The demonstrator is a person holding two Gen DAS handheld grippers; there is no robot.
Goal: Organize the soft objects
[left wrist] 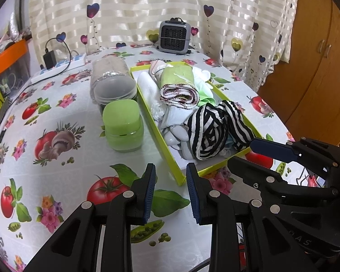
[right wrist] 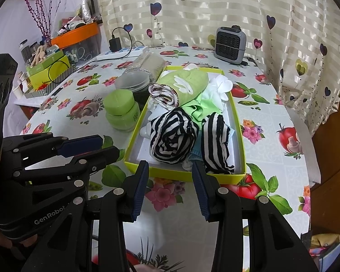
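Soft cloths fill your lime-green tray (right wrist: pixel 240 136) on the vegetable-print tablecloth (right wrist: pixel 272 122). Your left gripper (left wrist: pixel 171 191) and right gripper (right wrist: pixel 170 189) hover spread apart and hold nothing, just short of its near rim. Nearest lies the black-and-white striped cloth (right wrist: pixel 173 136), then the green rolled towel (right wrist: pixel 185 83); a green-lidded jar (left wrist: pixel 122 124) stands beside the tray.

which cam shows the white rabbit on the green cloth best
The right wrist view: the rolled green cloth faces it, showing the whole white rabbit. The left wrist view sees that cloth side-on, with only a thin white sliver of the print.
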